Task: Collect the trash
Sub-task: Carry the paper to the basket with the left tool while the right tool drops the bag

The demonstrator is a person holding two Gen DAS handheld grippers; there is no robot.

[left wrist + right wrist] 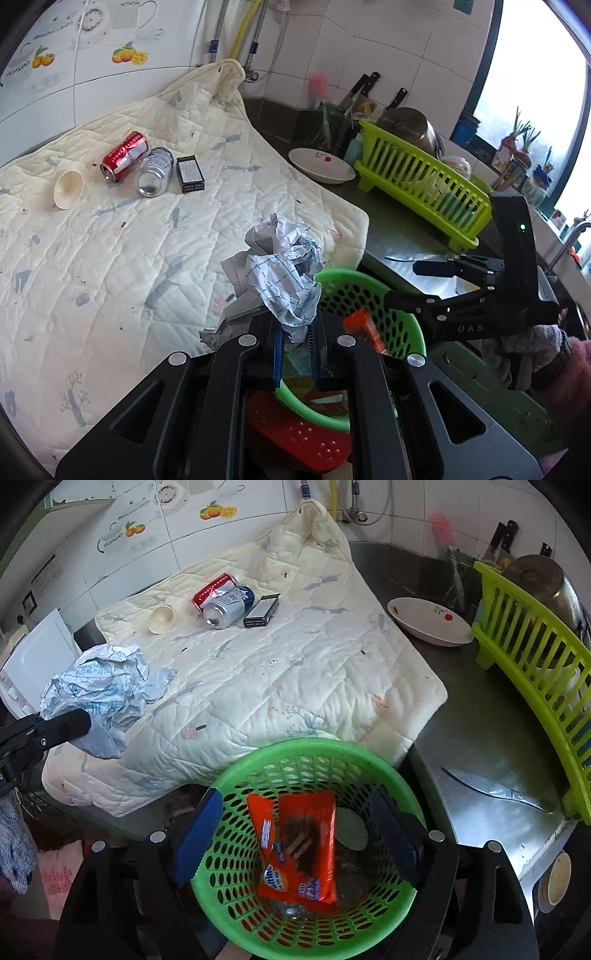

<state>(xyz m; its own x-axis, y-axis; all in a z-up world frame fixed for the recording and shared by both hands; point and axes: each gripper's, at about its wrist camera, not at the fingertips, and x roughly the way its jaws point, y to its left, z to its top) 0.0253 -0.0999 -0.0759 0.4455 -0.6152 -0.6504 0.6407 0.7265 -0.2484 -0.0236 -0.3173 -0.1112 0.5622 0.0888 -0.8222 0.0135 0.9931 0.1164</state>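
Observation:
My left gripper is shut on a crumpled white-and-blue paper wrapper, held in the air beside the rim of a green perforated basket. The wrapper also shows in the right wrist view. My right gripper is open and empty, its blue pads spread over the basket, which holds an orange snack packet. On the quilted cloth lie a red can, a silver can, a black box and a paper cup.
A lime dish rack with a steel pot, a white bowl, knives on the wall and a knife on the steel counter stand to the right. A sink tap is at the far right.

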